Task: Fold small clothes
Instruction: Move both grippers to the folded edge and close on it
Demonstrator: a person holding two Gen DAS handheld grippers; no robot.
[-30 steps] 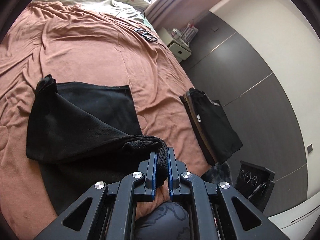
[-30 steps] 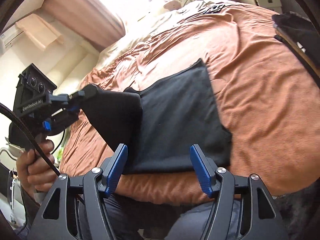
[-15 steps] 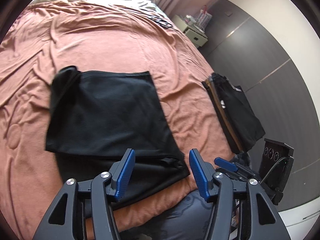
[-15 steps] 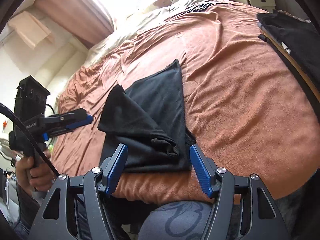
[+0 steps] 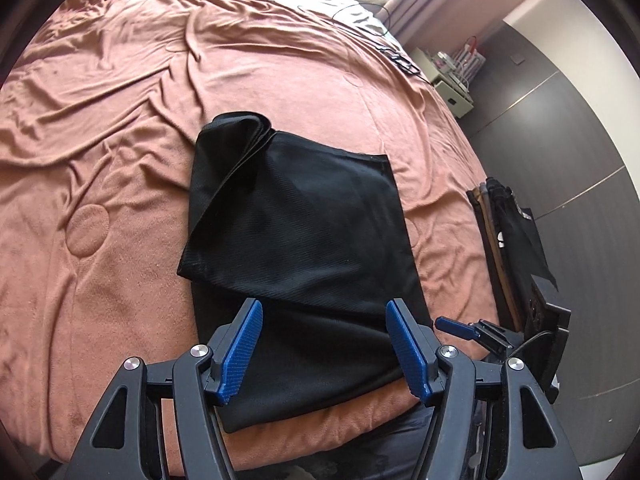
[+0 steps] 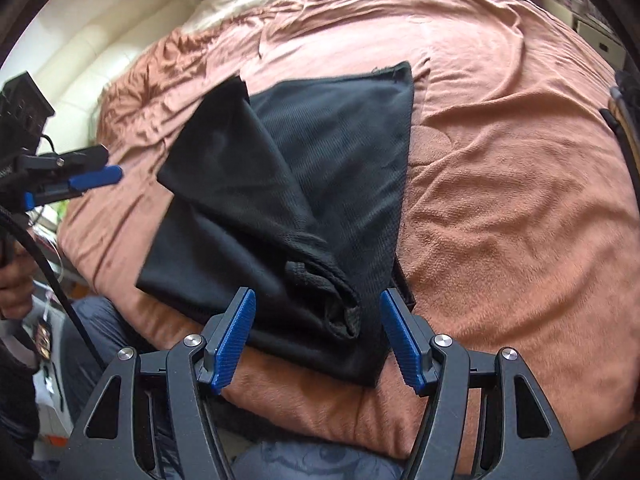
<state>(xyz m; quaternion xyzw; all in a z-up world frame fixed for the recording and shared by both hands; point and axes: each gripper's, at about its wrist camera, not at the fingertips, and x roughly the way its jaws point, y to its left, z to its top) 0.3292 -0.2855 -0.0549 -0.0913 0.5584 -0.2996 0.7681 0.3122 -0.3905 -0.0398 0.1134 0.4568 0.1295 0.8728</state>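
Released since a second ago, the black garment [image 5: 304,248] lies half-folded on the rust blanket [image 5: 120,168]. Left gripper [image 5: 322,344] and right gripper [image 6: 318,334] gape wide, empty. Folded dark clothes [image 5: 516,232] sit well apart at the bed's edge.

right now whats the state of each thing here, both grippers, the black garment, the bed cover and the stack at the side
left gripper: open, empty, above the garment's near edge
right gripper: open, empty
black mesh garment: lying on the bed, partly folded, one flap laid slantwise over the rest
rust-brown bed cover: spread out, wrinkled
dark folded clothes stack: at the bed's side edge, untouched
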